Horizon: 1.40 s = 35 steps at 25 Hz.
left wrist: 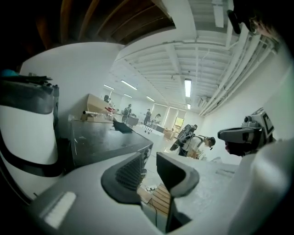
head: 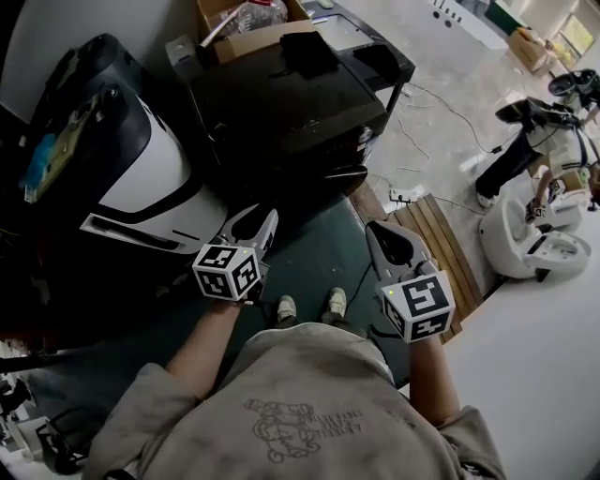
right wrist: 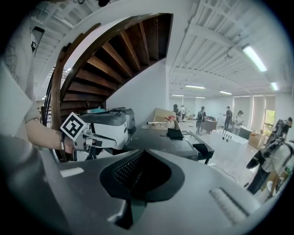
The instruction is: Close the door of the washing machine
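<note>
The washing machine (head: 155, 173) is a white body with a dark top, standing at the left; it also appears as the washing machine (right wrist: 108, 128) in the right gripper view. I cannot tell how its door stands. My left gripper (head: 255, 223) hovers just right of the machine's lower corner, open, with nothing between its fingers (left wrist: 126, 176). My right gripper (head: 382, 234) is held further right over the dark floor, shut on nothing, and its ribbed pads (right wrist: 131, 167) meet. Neither gripper touches the machine.
A black flat-topped unit (head: 281, 103) stands beside the washer, with a cardboard box (head: 246, 28) behind it. A wooden pallet (head: 436, 239), cables and a white robot (head: 525, 239) lie to the right. A wooden stair (right wrist: 105, 59) rises above. Several people stand far off.
</note>
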Available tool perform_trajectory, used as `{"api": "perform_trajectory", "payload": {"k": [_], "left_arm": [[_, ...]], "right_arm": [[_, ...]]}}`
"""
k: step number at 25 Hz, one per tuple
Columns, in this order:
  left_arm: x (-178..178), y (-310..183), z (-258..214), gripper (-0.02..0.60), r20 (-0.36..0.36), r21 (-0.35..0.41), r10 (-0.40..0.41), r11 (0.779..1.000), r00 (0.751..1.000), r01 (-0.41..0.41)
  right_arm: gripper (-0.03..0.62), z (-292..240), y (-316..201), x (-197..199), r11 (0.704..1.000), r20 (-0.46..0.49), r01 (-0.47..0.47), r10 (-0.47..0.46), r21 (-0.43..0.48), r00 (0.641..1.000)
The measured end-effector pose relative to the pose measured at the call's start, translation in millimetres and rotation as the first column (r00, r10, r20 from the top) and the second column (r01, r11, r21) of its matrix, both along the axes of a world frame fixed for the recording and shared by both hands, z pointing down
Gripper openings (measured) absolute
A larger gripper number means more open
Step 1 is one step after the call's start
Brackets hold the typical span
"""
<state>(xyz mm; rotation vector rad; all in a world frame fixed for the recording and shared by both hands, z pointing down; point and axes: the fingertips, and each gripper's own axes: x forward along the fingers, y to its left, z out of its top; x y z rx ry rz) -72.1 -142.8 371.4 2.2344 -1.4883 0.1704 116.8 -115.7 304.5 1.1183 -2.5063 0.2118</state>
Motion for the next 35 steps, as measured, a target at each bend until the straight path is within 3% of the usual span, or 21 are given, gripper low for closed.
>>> {"api": "perform_trajectory", "payload": {"k": [5, 12, 16, 24, 30, 35], "left_arm": [[-21.2, 19.1, -46.4, 0.076, 0.007, 0.045, -0.035, 0.998, 0.999, 0.035], [-44.4, 38.8, -103.0, 0.053, 0.164, 0.173, -0.067, 0.984, 0.984, 0.038], [-55.5, 50.2, -139.0, 0.044, 0.241, 0.276, -0.104, 0.961, 0.965, 0.035], [-82.8, 67.0, -213.7, 0.007, 0.28, 0.427, -0.185, 0.903, 0.942, 0.05], [-83.3, 73.4, -236.7, 0.001, 0.288, 0.462, -0.18, 0.887, 0.941, 0.028], [-92.0, 82.3, -242.2, 0.001, 0.285, 0.462, -0.19, 0.886, 0.94, 0.039]], "right_arm": [[0.028, -50.6, 2.8, -5.1, 0.992, 0.046, -0.02, 0.015, 0.123, 0.999], [0.028, -107.5, 10.8, -20.7, 0.968, 0.121, -0.009, -0.022, 0.251, 0.992], [0.028, -135.0, 14.2, -29.6, 0.951, 0.163, -0.027, -0.024, 0.307, 0.986], [0.028, -187.1, 35.1, -47.0, 0.915, 0.221, -0.026, -0.07, 0.402, 0.973], [0.028, -201.9, 47.2, -61.5, 0.899, 0.211, 0.021, -0.126, 0.438, 0.969], [0.028, -210.1, 50.8, -65.6, 0.891, 0.19, 0.032, -0.131, 0.452, 0.973]]}}
